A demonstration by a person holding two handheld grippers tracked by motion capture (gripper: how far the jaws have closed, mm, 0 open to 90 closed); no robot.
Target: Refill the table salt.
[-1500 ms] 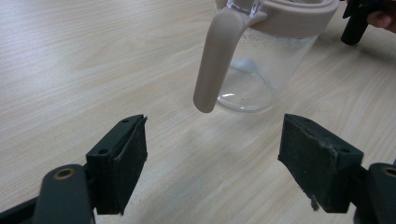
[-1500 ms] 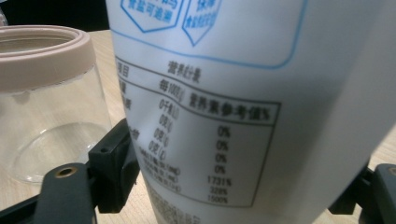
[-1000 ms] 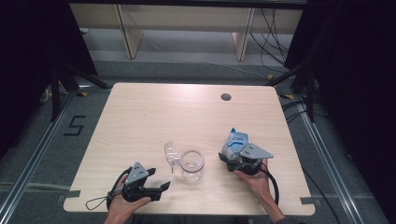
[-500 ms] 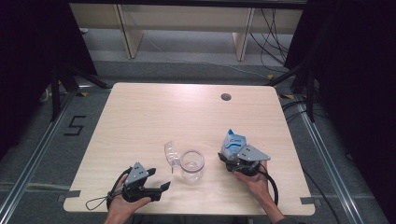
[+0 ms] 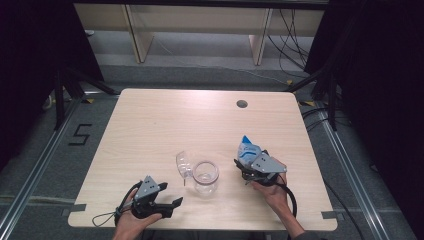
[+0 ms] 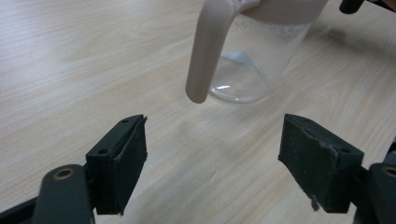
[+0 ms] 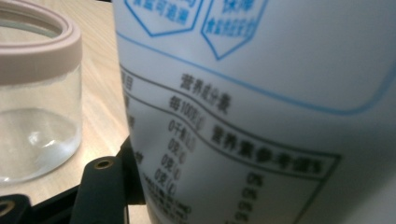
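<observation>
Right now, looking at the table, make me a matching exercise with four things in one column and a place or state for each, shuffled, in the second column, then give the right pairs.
Things:
1. glass jar
2. blue and white bag
3. left tongs
4. clear lid

Places or states:
A. open, with nothing between the jaws
B. lying on the table just left of the jar
C. standing upright in the middle, mouth uncovered
D. gripped in the right tongs

Pairs: 1-C, 2-D, 3-A, 4-B
</observation>
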